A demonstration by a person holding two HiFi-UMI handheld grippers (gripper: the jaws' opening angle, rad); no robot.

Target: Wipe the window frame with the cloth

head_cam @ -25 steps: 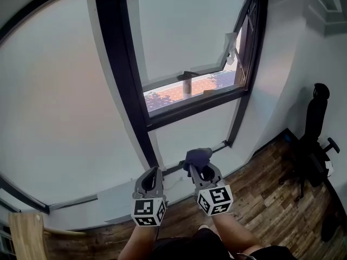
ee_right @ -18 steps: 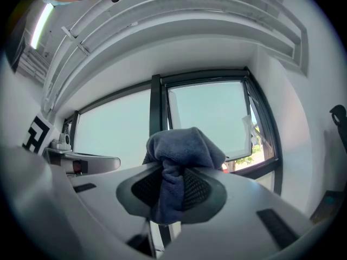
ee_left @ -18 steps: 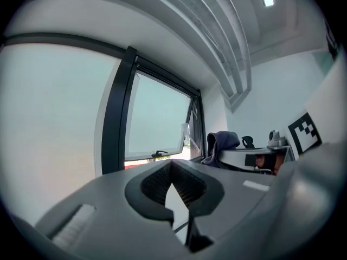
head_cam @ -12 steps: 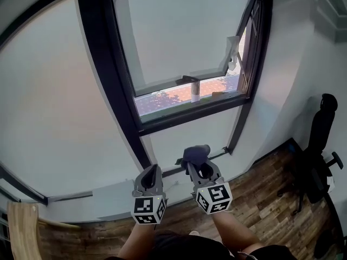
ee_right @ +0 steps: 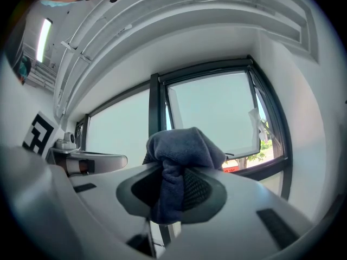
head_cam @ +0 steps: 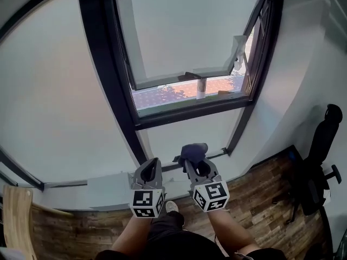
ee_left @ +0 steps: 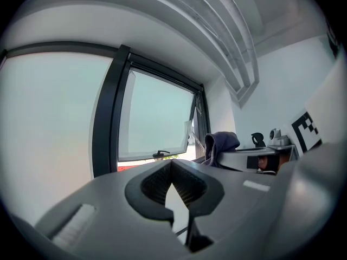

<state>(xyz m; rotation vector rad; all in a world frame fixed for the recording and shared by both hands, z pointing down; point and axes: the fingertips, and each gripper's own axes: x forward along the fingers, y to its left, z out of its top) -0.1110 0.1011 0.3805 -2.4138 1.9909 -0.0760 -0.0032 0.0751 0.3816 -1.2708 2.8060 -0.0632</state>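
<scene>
The right gripper (head_cam: 197, 166) pinches the cloth (head_cam: 193, 151) with its bunch forward, ready for the window frame (head_cam: 115, 85); the left gripper (head_cam: 153, 166) is closed, empty.

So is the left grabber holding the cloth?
No, the cloth is pinched in the right gripper, while the left gripper has its jaws together with nothing between them.

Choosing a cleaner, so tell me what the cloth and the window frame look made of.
Cloth: soft fabric, likely microfibre or terry; dark blue-grey, fuzzy pile, limp folds.
Window frame: probably coated metal, possibly plastic; smooth black, slim straight bars.
</scene>
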